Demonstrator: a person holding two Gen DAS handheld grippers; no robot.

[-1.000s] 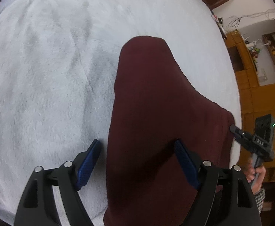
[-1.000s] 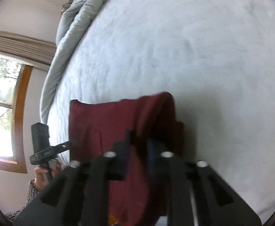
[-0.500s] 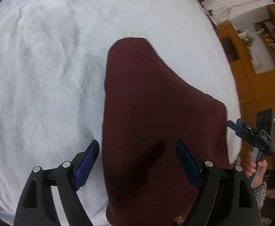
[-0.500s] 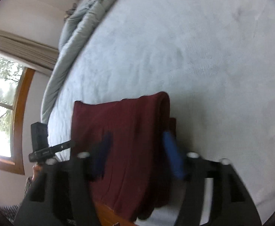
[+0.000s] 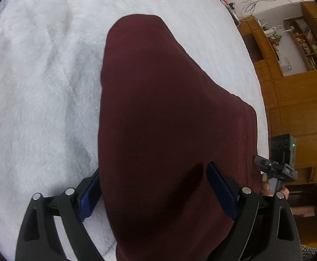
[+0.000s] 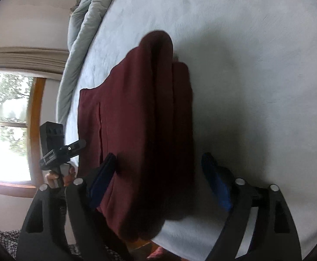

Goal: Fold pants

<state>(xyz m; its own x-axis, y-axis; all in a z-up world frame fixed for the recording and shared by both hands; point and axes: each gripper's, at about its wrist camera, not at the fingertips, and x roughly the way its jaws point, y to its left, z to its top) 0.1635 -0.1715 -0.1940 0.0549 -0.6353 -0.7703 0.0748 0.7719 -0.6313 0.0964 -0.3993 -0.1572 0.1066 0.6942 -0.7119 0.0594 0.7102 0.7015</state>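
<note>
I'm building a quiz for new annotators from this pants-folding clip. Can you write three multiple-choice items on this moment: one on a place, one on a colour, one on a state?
1. Where do the pants lie?
A. on the white bed cover
B. on a wooden floor
C. over a chair

2. What colour are the pants?
A. grey
B. dark red
C. blue

3. How does the right gripper stand?
A. shut on the pants
B. shut on nothing
C. jaws apart, pads off the cloth

Answers:
1. A, since the white cover surrounds the cloth in both views.
2. B, the same maroon in both wrist cameras.
3. C, its jaws are opening, and the folded pants sit between the blue pads without being pinched. The left gripper likewise straddles the cloth with jaws opening.
</note>
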